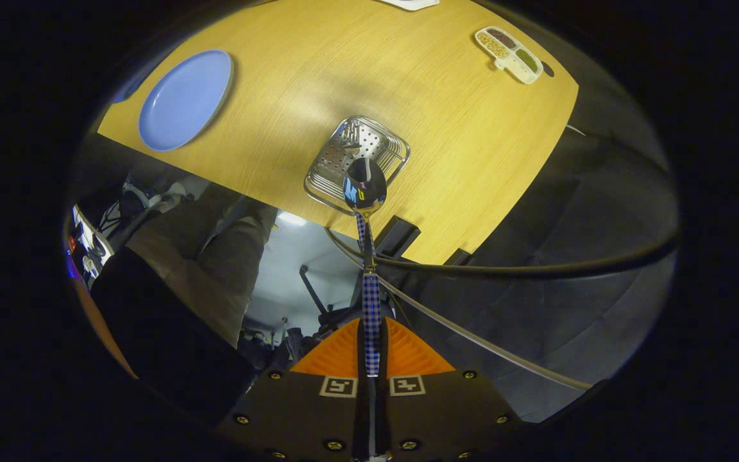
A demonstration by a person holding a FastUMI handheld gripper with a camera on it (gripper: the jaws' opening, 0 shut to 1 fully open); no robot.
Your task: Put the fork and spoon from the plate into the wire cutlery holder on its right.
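My gripper (pixel 371 350) is shut on the checked handle of a spoon (pixel 365 186), which points away from the fingers with its shiny bowl foremost. The bowl hangs over the near rim of the wire cutlery holder (pixel 328 186), a square basket with a perforated bottom standing on the wooden table (pixel 408 77). Something thin and metallic stands inside the holder; I cannot tell whether it is the fork. The blue plate (pixel 185 99) lies to the left of the holder with nothing on it.
A white divided dish (pixel 509 54) with small fillings sits beyond the holder to the right. A person's trousered legs (pixel 215 256) stand beside the table's near edge. A dark cable (pixel 536 269) and a thin strap cross between the fingers and the table.
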